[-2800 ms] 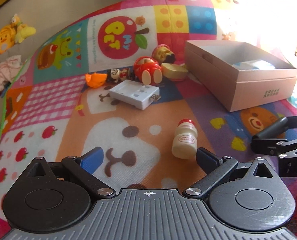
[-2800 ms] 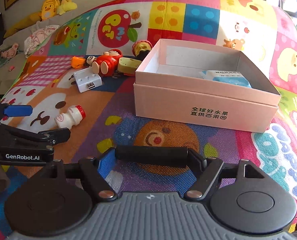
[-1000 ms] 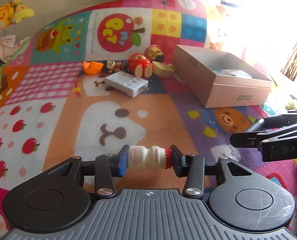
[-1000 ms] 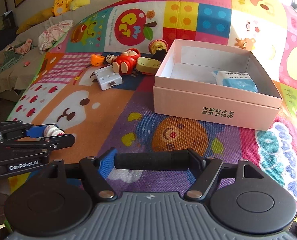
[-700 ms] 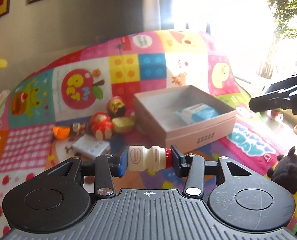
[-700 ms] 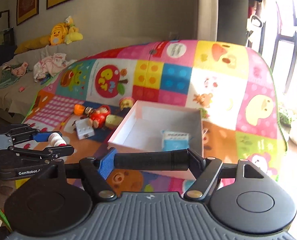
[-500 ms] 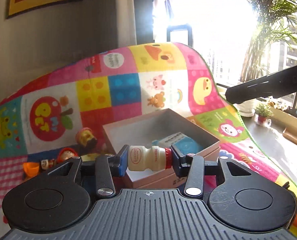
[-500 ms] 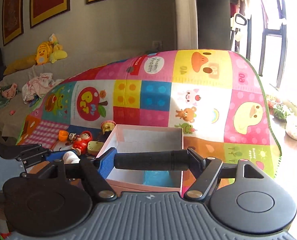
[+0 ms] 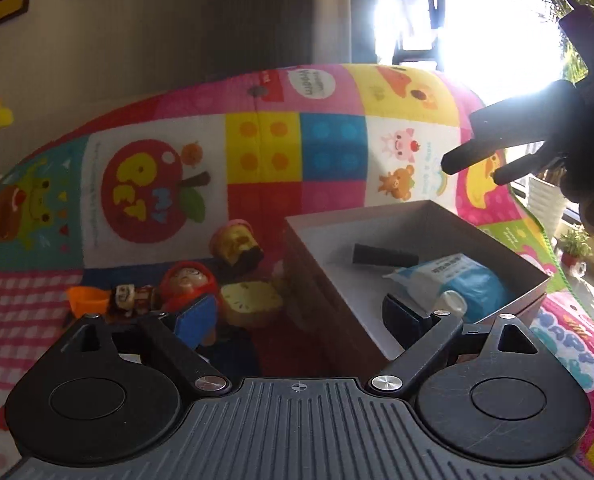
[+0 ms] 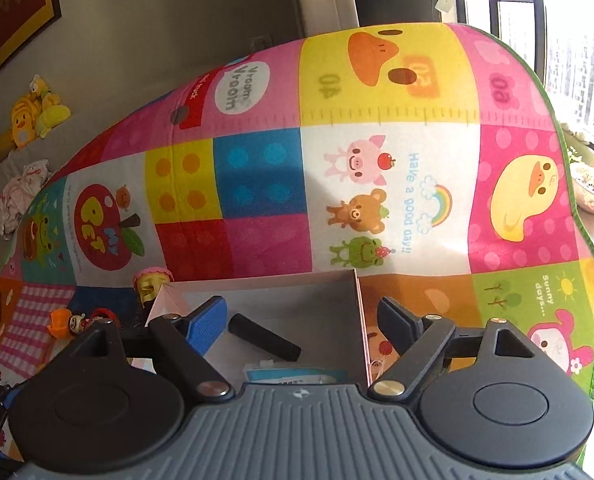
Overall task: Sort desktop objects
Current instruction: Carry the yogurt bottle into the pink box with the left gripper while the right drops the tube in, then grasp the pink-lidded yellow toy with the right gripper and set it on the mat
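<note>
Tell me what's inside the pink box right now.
Inside the pink box lie a black cylinder, a blue-and-white packet and a small white bottle. The left gripper's right finger covers part of the bottle and the near floor.

Black cylinder [image 9: 385, 257] and bottle [image 9: 451, 303] lie in box [image 9: 509, 250].

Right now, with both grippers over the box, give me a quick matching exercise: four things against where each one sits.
Things:
1. black cylinder
2. small drink bottle
3. blue wipes pack
4. orange toy

Places:
A. on the mat, at the left end of the toy row
B. in the box, by the far wall, lying on its side
C. in the box, flat on its floor, towards the right wall
D. in the box, resting against the wipes pack, partly hidden by the left gripper's right finger

Pairs: 1-B, 2-D, 3-C, 4-A
</note>
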`<action>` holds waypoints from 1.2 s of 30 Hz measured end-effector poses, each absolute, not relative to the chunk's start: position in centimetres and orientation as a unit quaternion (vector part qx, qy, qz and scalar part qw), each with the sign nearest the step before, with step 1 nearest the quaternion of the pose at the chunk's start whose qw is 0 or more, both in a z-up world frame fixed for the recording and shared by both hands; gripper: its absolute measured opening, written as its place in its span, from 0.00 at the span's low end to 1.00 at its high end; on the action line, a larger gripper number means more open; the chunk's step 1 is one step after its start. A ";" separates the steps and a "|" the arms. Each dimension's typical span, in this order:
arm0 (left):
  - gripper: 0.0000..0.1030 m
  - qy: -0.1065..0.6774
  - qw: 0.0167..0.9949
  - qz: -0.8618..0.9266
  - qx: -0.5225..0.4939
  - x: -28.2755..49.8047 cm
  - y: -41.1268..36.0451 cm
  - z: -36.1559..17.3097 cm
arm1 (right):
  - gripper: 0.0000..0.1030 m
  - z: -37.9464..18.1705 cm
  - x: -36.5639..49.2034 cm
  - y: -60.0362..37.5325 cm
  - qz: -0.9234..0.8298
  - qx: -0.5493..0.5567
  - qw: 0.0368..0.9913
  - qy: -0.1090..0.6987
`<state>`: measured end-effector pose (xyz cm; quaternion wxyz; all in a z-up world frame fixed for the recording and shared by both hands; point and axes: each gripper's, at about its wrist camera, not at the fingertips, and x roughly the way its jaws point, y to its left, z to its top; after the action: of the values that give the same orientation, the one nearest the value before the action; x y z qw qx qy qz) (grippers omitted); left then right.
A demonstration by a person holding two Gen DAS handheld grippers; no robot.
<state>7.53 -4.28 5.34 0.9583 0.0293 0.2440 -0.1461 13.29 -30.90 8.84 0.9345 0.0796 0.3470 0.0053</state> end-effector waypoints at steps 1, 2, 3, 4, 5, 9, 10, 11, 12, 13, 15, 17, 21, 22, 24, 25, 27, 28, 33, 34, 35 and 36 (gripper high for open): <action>0.91 0.251 0.959 -0.129 0.022 7.7 -3.1 4.8 | 0.81 8.4 13.5 -30.3 0.007 0.072 0.933 0.354; 0.91 0.258 0.959 -0.113 0.014 7.9 -1.9 4.3 | 0.81 8.1 13.6 -29.4 0.009 0.060 0.931 0.360; 0.92 0.267 0.959 -0.098 0.007 8.1 -0.9 3.8 | 0.81 7.9 13.8 -28.4 0.013 0.048 0.930 0.364; 0.92 0.276 0.958 -0.079 0.000 8.3 0.1 3.2 | 0.81 7.8 14.0 -27.4 0.020 0.036 0.930 0.366; 0.92 0.281 0.958 -0.063 -0.004 8.5 0.9 2.7 | 0.81 7.8 14.4 -26.2 0.030 0.025 0.929 0.367; 0.92 0.296 0.954 -0.044 -0.032 8.9 3.3 1.2 | 0.81 7.8 16.9 -20.7 0.074 -0.004 0.923 0.378; 0.92 0.301 0.951 -0.048 -0.043 9.0 3.6 0.9 | 0.81 7.7 18.0 -19.4 0.083 -0.004 0.919 0.385; 0.92 0.302 0.950 -0.055 -0.053 9.0 3.8 0.9 | 0.81 7.6 19.3 -18.0 0.092 -0.002 0.914 0.394; 0.94 0.297 0.951 -0.057 -0.058 8.9 4.0 0.9 | 0.81 7.3 20.6 -16.6 0.098 -0.002 0.909 0.405; 0.94 0.291 0.953 -0.058 -0.063 8.7 4.0 0.9 | 0.81 6.9 22.1 -15.3 0.100 -0.006 0.905 0.413; 0.94 0.285 0.954 -0.064 -0.069 8.3 4.1 0.9 | 0.81 5.8 25.0 -12.8 0.088 -0.030 0.903 0.420; 0.95 0.278 0.955 -0.069 -0.073 8.1 4.1 0.9 | 0.81 4.3 27.7 -11.0 0.069 -0.053 0.898 0.431; 0.96 0.285 0.951 -0.071 -0.097 8.5 4.7 0.7 | 0.80 0.9 31.1 -9.1 0.041 -0.081 0.880 0.467; 0.96 0.288 0.949 -0.072 -0.104 8.5 4.9 0.7 | 0.70 0.4 31.3 -8.8 0.041 -0.089 0.876 0.472; 0.96 0.289 0.948 -0.075 -0.114 8.6 5.2 0.7 | 0.54 -0.3 31.4 -8.4 0.037 -0.104 0.867 0.485; 0.96 0.288 0.948 -0.075 -0.115 8.6 5.3 0.7 | 0.54 -0.2 31.1 -8.5 0.033 -0.104 0.868 0.484; 0.96 0.284 0.949 -0.078 -0.113 8.5 5.2 0.7 | 0.54 0.9 29.8 -9.0 0.037 -0.106 0.876 0.469; 0.96 0.283 0.950 -0.079 -0.110 8.4 5.1 0.7 | 0.54 1.8 28.8 -9.3 0.042 -0.104 0.882 0.458; 0.97 0.271 0.954 -0.089 -0.092 8.0 4.6 0.9 | 0.54 6.9 20.6 -11.7 0.109 -0.088 0.896 0.422; 0.97 0.269 0.955 -0.090 -0.087 7.9 4.5 0.9 | 0.54 7.8 18.6 -12.1 0.124 -0.085 0.897 0.416; 0.97 0.267 0.956 -0.090 -0.083 7.8 4.4 0.9 | 0.54 8.7 16.7 -12.6 0.136 -0.081 0.898 0.410; 0.97 0.265 0.957 -0.090 -0.078 7.7 4.2 0.9 | 0.54 9.5 14.6 -13.2 0.149 -0.075 0.899 0.406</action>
<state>7.75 4.21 0.93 0.9568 -0.0782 0.2650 -0.0900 14.58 -13.20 9.47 0.8986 -0.0751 0.4060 0.1488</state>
